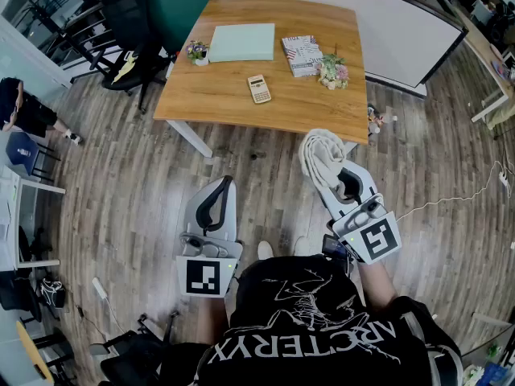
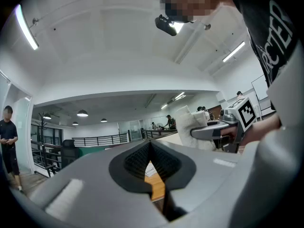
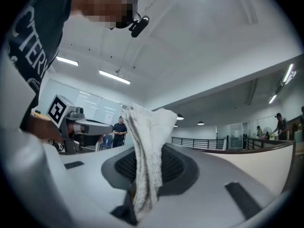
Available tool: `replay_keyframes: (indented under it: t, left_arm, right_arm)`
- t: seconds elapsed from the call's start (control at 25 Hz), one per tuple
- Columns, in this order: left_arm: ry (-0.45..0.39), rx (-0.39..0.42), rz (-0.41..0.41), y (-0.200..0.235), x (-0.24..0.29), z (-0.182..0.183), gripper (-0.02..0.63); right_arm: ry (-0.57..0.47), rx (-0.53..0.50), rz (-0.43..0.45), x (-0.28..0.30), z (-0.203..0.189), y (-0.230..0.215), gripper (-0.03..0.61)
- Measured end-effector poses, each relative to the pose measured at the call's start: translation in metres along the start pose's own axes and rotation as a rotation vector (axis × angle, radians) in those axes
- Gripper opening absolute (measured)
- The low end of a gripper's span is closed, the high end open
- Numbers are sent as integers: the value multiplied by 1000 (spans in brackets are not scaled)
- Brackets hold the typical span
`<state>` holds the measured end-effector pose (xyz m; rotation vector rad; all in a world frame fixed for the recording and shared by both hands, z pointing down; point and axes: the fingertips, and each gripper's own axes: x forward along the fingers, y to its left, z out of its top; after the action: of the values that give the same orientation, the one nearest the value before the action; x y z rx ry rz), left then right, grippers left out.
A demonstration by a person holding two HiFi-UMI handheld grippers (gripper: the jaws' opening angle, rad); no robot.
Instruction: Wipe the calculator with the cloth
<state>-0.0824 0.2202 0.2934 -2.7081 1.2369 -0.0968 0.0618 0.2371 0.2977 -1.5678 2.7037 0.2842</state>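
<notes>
The beige calculator (image 1: 259,88) lies flat near the middle of the wooden table (image 1: 322,111), far ahead of both grippers. My right gripper (image 1: 326,166) is held over the floor in front of the table's near edge, shut on a white cloth (image 1: 319,153) that bunches above its jaws. In the right gripper view the cloth (image 3: 147,148) hangs pinched between the pads. My left gripper (image 1: 220,187) is lower left, over the floor, shut with nothing in it; its pads (image 2: 142,156) meet at the tips.
On the table lie a pale green pad (image 1: 241,43), a printed book (image 1: 302,55), a flower bunch (image 1: 331,71) and a small potted plant (image 1: 196,51). A black office chair (image 1: 133,30) stands at the table's left. A white board (image 1: 402,22) leans behind.
</notes>
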Motion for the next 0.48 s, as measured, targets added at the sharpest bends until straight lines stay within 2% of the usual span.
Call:
replay_keyframes:
  t: [0.2, 0.48]
  left_arm:
    - [29, 24, 0, -3, 0, -2, 9]
    - [21, 17, 12, -5, 16, -1, 9]
  right_arm:
    - [-7, 10, 5, -1, 1, -1, 92]
    - [-25, 21, 10, 0, 0, -16, 92]
